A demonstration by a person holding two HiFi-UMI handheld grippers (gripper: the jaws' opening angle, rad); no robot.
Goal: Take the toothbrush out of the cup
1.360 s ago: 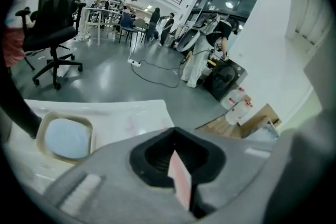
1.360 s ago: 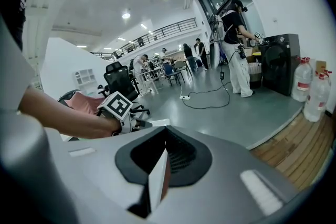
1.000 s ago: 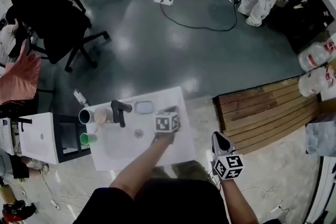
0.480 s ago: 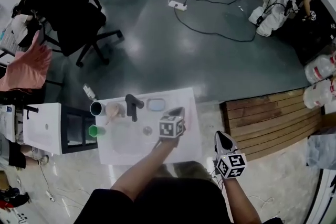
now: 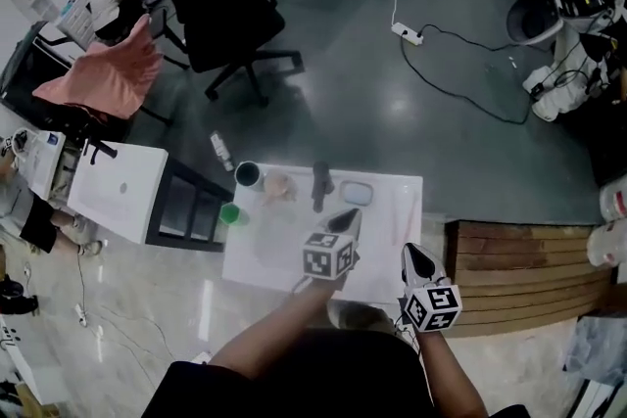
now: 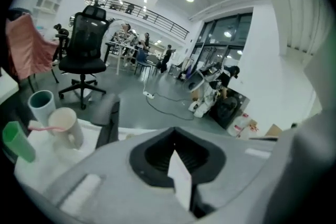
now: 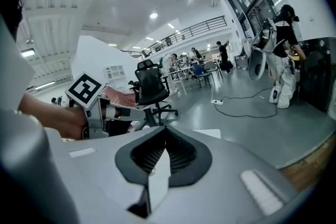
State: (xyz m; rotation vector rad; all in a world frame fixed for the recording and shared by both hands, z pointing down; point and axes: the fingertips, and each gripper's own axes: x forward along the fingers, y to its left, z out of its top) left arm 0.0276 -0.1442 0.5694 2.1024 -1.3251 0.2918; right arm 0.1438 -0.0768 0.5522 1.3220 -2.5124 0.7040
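Note:
A pale beige cup (image 6: 67, 126) stands at the back left of the white washstand (image 5: 387, 240), with a pink toothbrush (image 6: 41, 127) lying across its rim. In the head view this cup (image 5: 279, 186) is left of the black tap (image 5: 319, 183). My left gripper (image 5: 346, 220) hangs shut and empty over the middle of the stand, to the right of the cup and apart from it; in its own view the left gripper (image 6: 175, 136) shows its jaws together. My right gripper (image 5: 412, 256) is off the stand's near right corner; the right gripper view shows the right gripper (image 7: 164, 136) shut on nothing.
A grey cup (image 5: 248, 174) and a green cup (image 5: 230, 213) stand beside the beige one. A soap dish (image 5: 356, 193) lies right of the tap. A white side unit (image 5: 113, 191), a black office chair (image 5: 220, 10) and a floor cable (image 5: 460, 93) surround the stand; wooden decking (image 5: 529, 269) lies right.
The head view has swung, so the stand now sits further right in the picture. Both grippers have lifted and moved across; the left one is now higher over the stand. Both stay shut.

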